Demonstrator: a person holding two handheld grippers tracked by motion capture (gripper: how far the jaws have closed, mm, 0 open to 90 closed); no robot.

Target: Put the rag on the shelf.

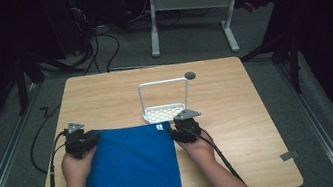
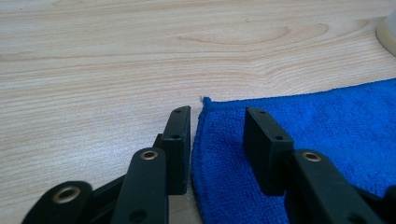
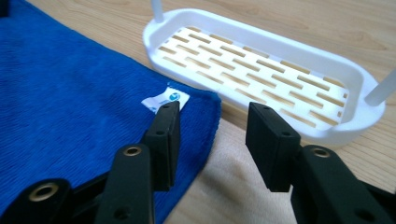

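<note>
While the blue microfibre cloth [image 1: 133, 167] lies flat on the near half of the wooden worktop [image 1: 237, 102], we find a white slotted rack with a tall wire handle [image 1: 165, 105] standing just beyond its far right corner, so close that the right tongs [image 1: 186, 127] work right beside its rim. A small dark round mark [image 1: 190, 75] sits farther back on the worktop, well apart from the cloth. We see the left tongs [image 1: 81, 140] at the cloth's far left corner, both forearms reaching forward from the near edge with hands low over the worktop. In the left gripper view the left tongs [image 2: 217, 135] stand spread, one jaw on bare wood and the other over the cloth [image 2: 308, 126], straddling its edge without pinching it. In the right gripper view the right tongs [image 3: 217, 137] are likewise spread astride the cloth's corner by its white label [image 3: 166, 99], the rack [image 3: 261, 60] just ahead.
</note>
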